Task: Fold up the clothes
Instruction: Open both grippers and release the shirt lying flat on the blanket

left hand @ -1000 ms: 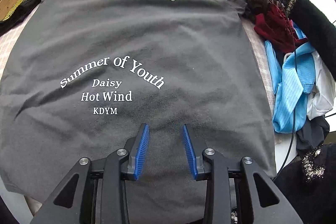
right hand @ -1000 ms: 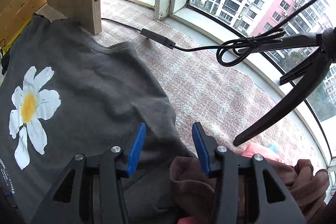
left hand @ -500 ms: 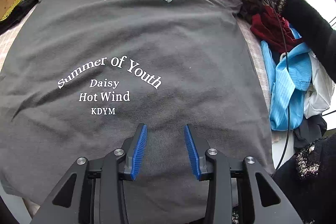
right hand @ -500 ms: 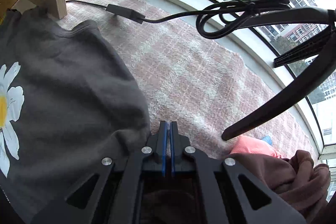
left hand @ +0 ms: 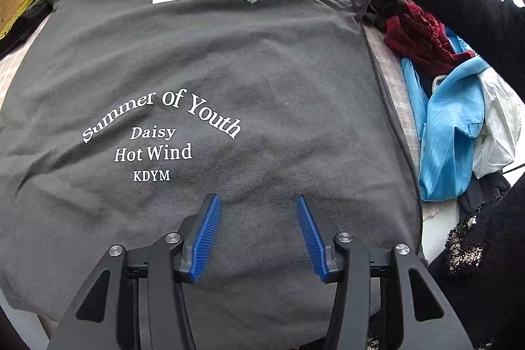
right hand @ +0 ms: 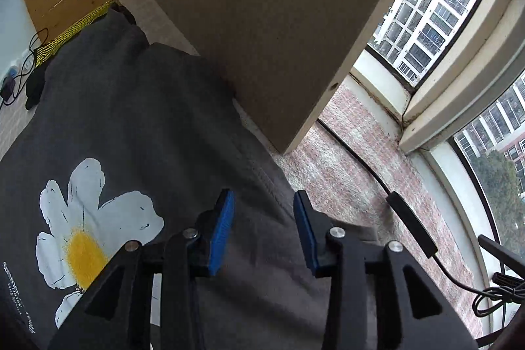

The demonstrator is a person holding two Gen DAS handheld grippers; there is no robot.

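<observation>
- Left gripper (left hand: 257, 212) gapes wide over the grey T-shirt (left hand: 203, 61), near its hem — holding nothing.
- Right gripper (right hand: 264, 207) spread open above the T-shirt's collar edge — empty.

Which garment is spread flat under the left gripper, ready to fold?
The dark grey daisy-print T-shirt, lying flat beneath the open left gripper. The dark red, light blue and white garments are crumpled beside it.

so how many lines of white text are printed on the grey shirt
4, stacked on the grey t-shirt just ahead of the left gripper: the arched top line, then Daisy, Hot Wind and KDYM. None looks hidden.
</observation>
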